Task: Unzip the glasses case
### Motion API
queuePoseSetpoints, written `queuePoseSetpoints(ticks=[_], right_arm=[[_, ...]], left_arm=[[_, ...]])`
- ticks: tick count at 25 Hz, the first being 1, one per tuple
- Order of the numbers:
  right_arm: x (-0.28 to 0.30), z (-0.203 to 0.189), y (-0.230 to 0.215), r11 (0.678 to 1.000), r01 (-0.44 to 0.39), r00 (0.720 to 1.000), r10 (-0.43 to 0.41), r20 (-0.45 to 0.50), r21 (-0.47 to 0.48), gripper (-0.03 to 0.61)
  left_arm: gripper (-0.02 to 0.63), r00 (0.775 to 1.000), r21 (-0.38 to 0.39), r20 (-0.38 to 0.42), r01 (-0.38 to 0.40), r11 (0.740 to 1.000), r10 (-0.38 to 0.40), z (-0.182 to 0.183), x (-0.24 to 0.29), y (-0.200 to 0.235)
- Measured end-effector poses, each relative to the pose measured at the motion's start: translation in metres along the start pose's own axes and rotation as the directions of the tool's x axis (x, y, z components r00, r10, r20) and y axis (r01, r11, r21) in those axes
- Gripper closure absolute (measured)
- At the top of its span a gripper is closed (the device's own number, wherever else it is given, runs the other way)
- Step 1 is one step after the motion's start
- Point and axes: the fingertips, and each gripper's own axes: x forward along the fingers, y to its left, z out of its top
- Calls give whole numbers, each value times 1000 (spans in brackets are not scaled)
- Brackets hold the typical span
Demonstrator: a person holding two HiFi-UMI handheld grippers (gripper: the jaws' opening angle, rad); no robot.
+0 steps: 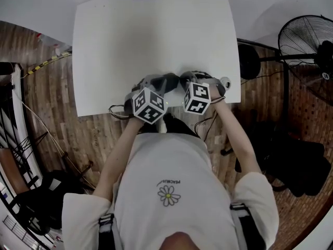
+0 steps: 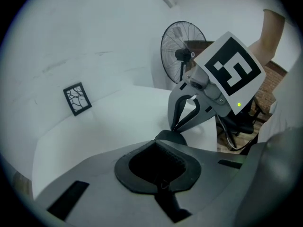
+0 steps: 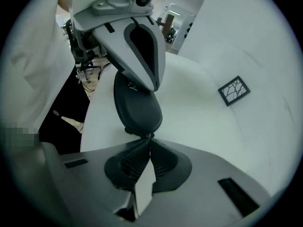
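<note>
Shirt lettering illegible; right gripper pinches zipper.

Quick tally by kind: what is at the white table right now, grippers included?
Grippers: 2 (left gripper, right gripper)
Glasses case: 1
Patterned black-framed card: 1
Total: 4
</note>
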Motion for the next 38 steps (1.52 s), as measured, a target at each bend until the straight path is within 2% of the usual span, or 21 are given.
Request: queuePoseSetpoints(ticks=[3,5,7,10,12,15,19,23,25,27,34,38], right_arm=[[-4,6,4,998,-1,1000,-1,26,65,571],[-7,18,17,991,-34,998,26,63,129,571],[-7,35,35,988,-54,996,43,79,144,571],[-2,53,48,985,-21,998,10,69,171,571],[2,61,48,968,-9,997,-11,76,250,571],[5,75,49,943,-41,994,6,108,330,571],[6,90,55,950,-77,990,38,133,301,571],[9,94,56,953,-103,987,62,148,286,571],[9,93,54,953,-109,987,69,148,284,571],[9,92,51,955,-121,986,85,142,272,571],[10,88,47,980,-161,984,151,95,113,571],[14,85,34,981,-173,984,168,66,83,571]], left_arm=[[603,1000,19,-13,-17,1000,17,1,0,9],[603,998,53,-44,-44,998,47,-2,1,18],[603,998,42,-38,-55,998,56,-1,-7,23],[603,998,-35,8,-67,997,67,-2,-37,21],[603,996,-107,27,-83,991,86,-11,-58,18],[603,994,-232,3,-102,967,106,-41,-78,14],[603,985,-282,-50,-173,944,166,-73,-83,15],[601,978,-217,-53,-208,954,201,-77,-81,19],[603,978,-187,-75,-205,961,194,-82,-80,16],[603,978,-187,-88,-204,961,190,-85,-79,13],[603,977,-251,-120,-203,947,178,-82,-73,15],[603,978,-274,-162,-175,946,134,-81,-68,18]])
